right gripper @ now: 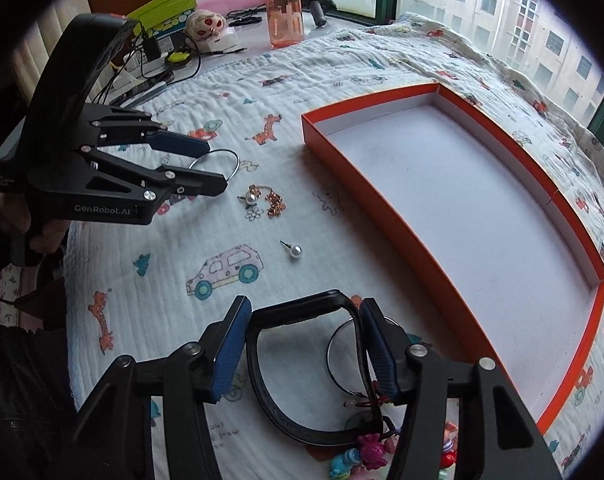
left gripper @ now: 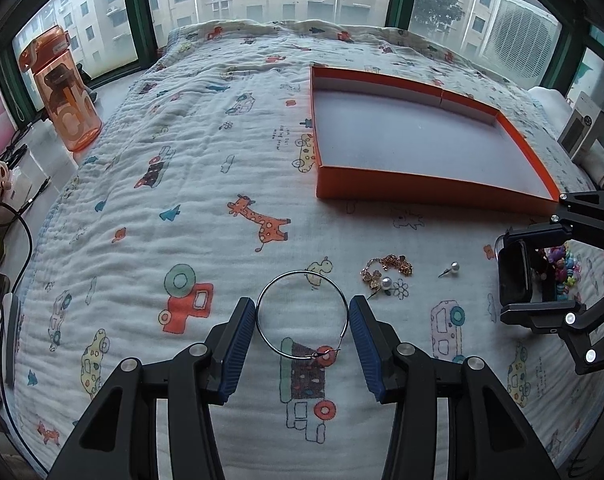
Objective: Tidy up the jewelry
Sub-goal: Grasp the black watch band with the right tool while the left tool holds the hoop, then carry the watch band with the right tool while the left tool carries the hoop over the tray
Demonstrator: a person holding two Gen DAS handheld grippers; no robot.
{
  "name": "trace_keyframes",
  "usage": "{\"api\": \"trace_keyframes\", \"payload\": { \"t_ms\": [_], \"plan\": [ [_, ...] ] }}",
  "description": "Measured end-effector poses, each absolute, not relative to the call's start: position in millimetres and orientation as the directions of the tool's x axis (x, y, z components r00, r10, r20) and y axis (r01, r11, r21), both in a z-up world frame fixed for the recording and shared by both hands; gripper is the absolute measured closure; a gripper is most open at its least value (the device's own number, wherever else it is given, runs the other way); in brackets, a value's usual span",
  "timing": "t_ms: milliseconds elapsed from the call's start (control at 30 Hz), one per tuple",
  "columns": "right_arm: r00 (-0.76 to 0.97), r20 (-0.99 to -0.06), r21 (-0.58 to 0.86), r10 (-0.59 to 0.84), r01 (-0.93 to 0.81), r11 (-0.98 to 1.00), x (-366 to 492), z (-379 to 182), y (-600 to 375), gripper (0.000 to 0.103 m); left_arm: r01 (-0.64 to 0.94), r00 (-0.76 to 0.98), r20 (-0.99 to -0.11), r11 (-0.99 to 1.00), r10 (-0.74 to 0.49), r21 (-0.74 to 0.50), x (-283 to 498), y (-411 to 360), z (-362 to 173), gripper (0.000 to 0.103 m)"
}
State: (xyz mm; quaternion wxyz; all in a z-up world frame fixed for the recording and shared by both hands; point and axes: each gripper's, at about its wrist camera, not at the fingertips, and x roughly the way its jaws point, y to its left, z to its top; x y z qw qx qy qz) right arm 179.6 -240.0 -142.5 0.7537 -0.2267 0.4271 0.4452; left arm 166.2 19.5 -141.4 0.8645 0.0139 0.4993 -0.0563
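A silver hoop (left gripper: 302,314) lies on the printed quilt between my left gripper's (left gripper: 302,344) open blue pads; the pads stand at its two sides. In the right wrist view my right gripper (right gripper: 306,354) stands around a black band (right gripper: 302,368), its pads (right gripper: 376,350) at the band's sides. A second hoop (right gripper: 344,358) and colourful beads (right gripper: 366,452) lie under it. A gold chain (left gripper: 390,266), a pearl earring (left gripper: 386,283) and a pearl stud (left gripper: 452,269) lie on the quilt. The orange tray (left gripper: 422,184) is empty.
An orange water bottle (left gripper: 64,92) stands on the ledge at the far left, with cables and a small plush toy (right gripper: 206,22). A white box (left gripper: 582,128) sits at the right edge. The window runs along the back.
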Motion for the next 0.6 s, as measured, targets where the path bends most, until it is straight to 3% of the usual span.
{"api": "trace_keyframes", "payload": {
  "t_ms": [600],
  "plan": [
    [0.399, -0.621, 0.193, 0.675, -0.756, 0.625, 141, -70, -261, 0.042, 0.122, 0.598, -0.794, 0.992, -0.107, -0.042, 125, 20, -82, 0.051]
  ]
}}
